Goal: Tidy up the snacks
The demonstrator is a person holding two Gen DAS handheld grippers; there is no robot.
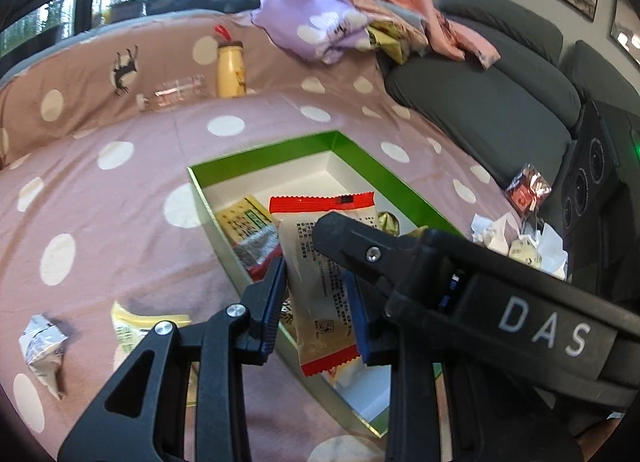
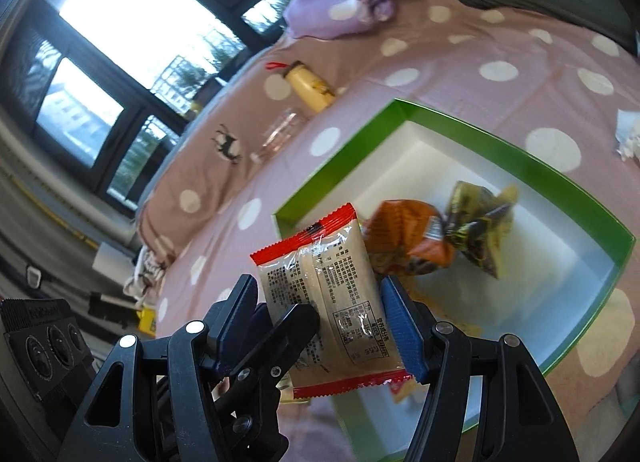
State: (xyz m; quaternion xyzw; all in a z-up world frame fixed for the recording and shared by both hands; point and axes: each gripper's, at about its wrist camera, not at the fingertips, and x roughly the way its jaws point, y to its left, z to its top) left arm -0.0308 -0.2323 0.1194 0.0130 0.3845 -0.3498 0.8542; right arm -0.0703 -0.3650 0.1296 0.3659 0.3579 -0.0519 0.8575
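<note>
Red-edged snack packet (image 1: 320,286), clamped by both the left hand-held gripper (image 1: 316,302) and right hand-held gripper (image 2: 320,326), above the green box (image 1: 384,165); risk: uneven release drops it outside.

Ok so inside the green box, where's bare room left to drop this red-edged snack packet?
The green-walled cardboard box has bare white floor across its far end, bordered by the far corner walls, and along the right wall. It is crowded at the near end: an orange snack bag and a yellow-dark crinkled wrapper lie there, right behind the red-edged packet.
</note>
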